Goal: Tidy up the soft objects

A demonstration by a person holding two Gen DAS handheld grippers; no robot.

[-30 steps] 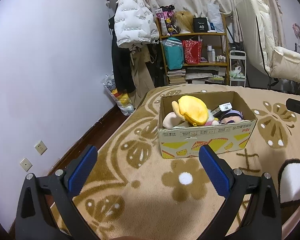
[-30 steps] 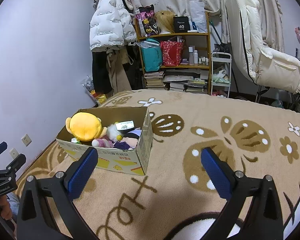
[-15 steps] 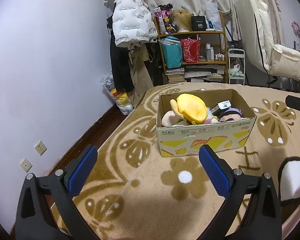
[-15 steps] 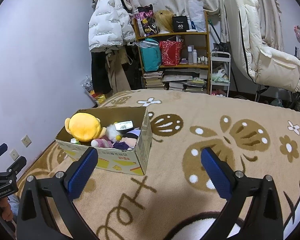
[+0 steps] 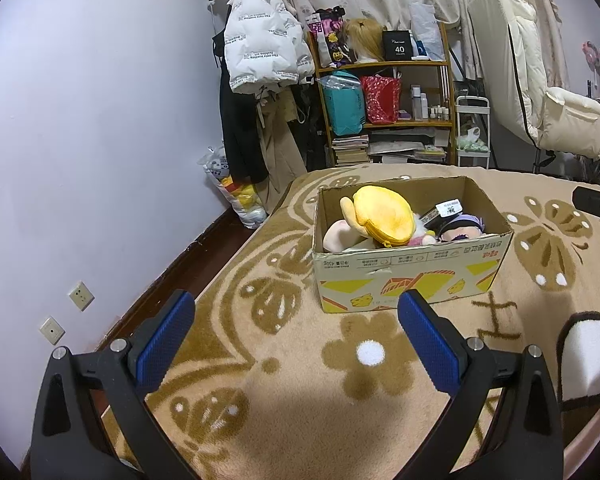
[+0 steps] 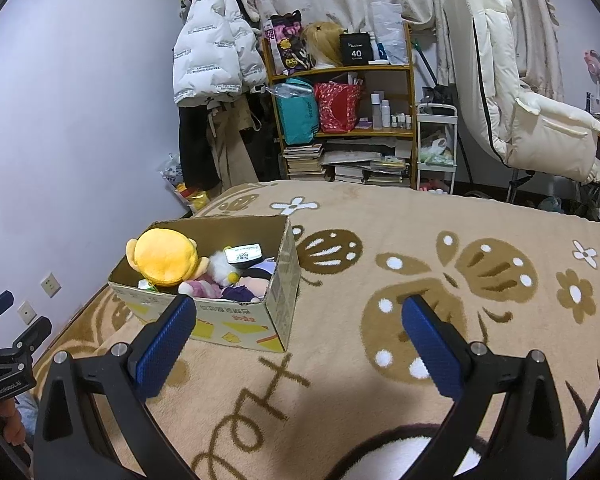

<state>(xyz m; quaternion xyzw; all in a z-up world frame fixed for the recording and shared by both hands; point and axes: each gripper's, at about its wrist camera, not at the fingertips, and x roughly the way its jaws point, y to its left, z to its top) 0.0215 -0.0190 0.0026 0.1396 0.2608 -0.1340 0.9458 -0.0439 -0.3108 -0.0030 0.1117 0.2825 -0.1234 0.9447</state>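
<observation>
Sitting on the patterned rug point(image 5: 284, 364), cardboard box point(image 5: 412, 276) holds soft toys: yellow plush point(image 5: 384, 214), purple-haired doll point(image 5: 462, 230). Behind: wooden shelf point(image 6: 344, 132), white puffer jacket point(image 5: 260, 52), black card reading "40" point(image 6: 356, 54). Left gripper point(image 5: 296, 336) and right gripper point(image 6: 298, 336) both hover over rug near box, jaws spread wide, holding nothing

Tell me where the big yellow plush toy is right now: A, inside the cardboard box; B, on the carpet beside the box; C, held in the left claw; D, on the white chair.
A: the yellow plush toy sits inside the open cardboard box, and both claws are open and empty.
</observation>
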